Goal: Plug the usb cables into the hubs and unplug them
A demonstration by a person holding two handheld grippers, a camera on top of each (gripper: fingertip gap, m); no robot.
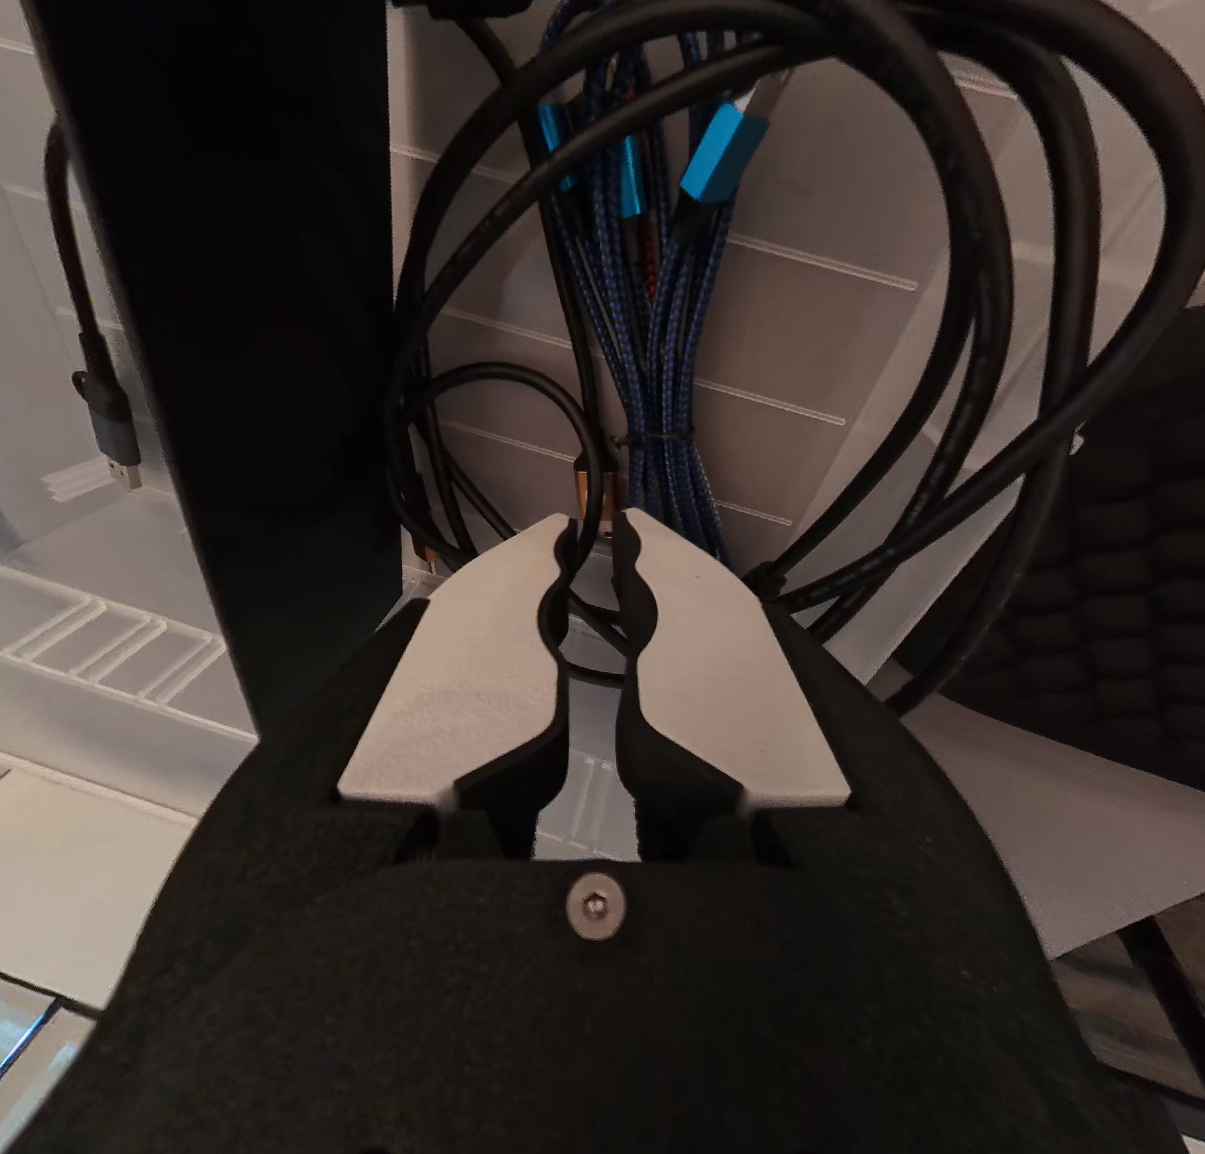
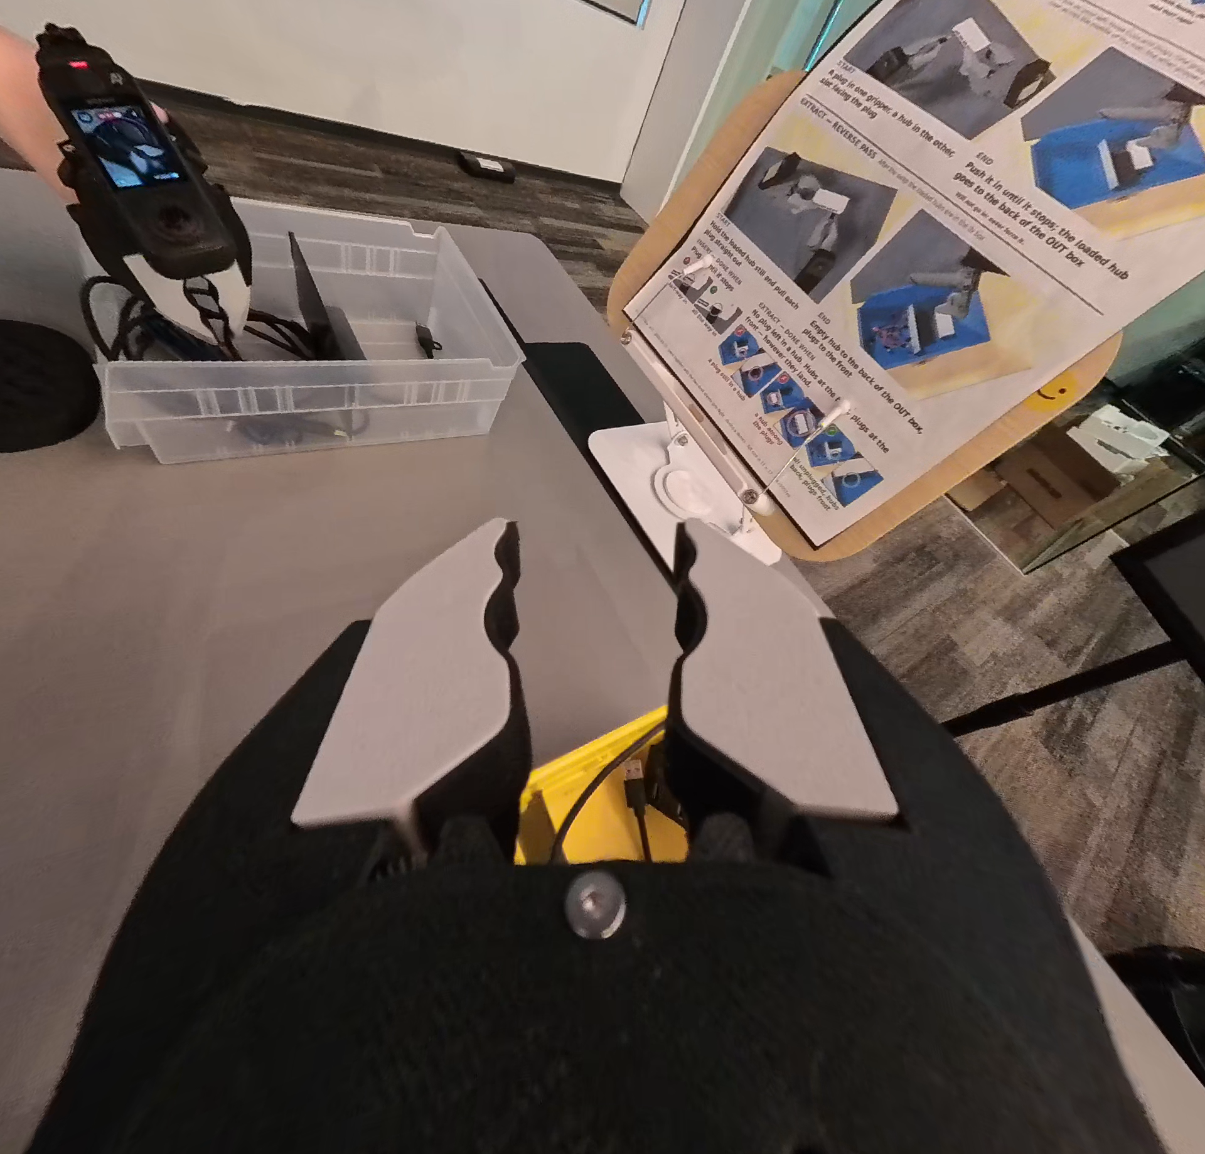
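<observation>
Left gripper (image 1: 596,526) down in clear bin (image 2: 469,366), fingers nearly together around a thin black cable (image 1: 582,535).
Gold plug (image 1: 596,487) sits just past the tips, blue braided cables (image 1: 658,366) behind; contact unclear. Right gripper (image 2: 596,552) over grey tabletop (image 2: 163,601), fingers apart, empty; yellow bin (image 2: 600,816) below.

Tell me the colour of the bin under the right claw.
Yellow bin, best seen in the right wrist view.
</observation>
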